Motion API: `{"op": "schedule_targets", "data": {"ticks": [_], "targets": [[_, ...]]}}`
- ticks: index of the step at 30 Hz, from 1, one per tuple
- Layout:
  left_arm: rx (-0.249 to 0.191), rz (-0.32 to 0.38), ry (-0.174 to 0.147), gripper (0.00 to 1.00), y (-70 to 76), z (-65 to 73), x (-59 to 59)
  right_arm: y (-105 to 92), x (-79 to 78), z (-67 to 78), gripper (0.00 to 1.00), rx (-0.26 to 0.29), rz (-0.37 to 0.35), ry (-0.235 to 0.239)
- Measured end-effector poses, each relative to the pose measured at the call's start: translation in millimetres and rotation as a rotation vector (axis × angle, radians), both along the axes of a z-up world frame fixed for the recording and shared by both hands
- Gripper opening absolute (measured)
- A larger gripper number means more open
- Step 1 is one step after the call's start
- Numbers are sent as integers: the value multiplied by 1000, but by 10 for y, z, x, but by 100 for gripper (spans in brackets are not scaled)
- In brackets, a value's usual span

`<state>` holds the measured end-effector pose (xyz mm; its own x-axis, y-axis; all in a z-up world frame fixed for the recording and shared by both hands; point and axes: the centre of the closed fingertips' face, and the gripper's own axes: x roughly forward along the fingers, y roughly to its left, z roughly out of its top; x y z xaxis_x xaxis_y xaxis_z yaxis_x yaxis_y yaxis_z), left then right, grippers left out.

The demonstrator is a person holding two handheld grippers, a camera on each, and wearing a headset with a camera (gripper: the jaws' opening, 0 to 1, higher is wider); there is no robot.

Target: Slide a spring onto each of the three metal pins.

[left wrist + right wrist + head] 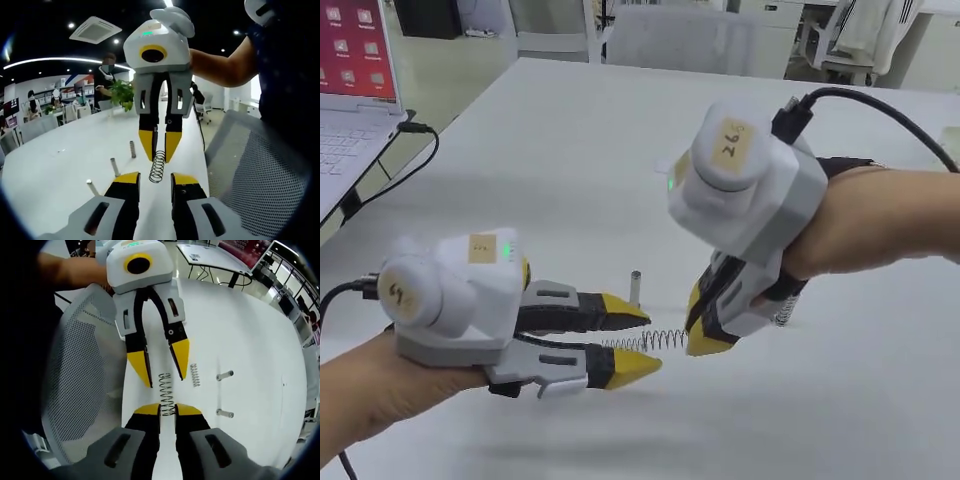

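Above worktop (570,150), pinching spring (655,341) by one end with right tool (700,330), held level to feed free end into wide-spread left tool (648,340), probably for steadier two-point hold before threading onto bare pin (635,287) nearby.

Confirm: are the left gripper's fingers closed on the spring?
No: the left gripper has its fingers spread wide around the end of the spring, while the right gripper pinches it.

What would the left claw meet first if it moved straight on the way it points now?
Most likely the spring, whose free end lies just ahead of the open left claw; behind it comes the right claw, shut on that spring.
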<state>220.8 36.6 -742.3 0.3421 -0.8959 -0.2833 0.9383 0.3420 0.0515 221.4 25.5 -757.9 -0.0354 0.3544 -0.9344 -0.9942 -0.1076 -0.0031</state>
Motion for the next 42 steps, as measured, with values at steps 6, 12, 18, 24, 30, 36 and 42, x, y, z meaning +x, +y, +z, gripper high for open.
{"op": "schedule_targets", "data": {"ticks": [6,12,18,24,30,36,42], "targets": [[-9,-7,-8,11,-4,18,-4,0,-7,-11,8,-4,11,-3],[-12,-12,-12,6,-12,26,-13,15,-21,-13,8,-2,18,-2],[-10,-17,-12,3,-14,21,-22,24,-28,-9,8,1,24,-5],[-12,-20,-12,3,-13,24,-31,22,-34,-8,8,4,29,-8],[-21,-25,-11,3,-14,29,-45,20,-40,-7,8,5,36,-9],[-26,-23,-6,2,-11,31,-44,20,-38,-5,9,8,35,-7],[-26,-22,-1,2,1,23,-43,26,-35,-13,9,12,35,-2]]}}
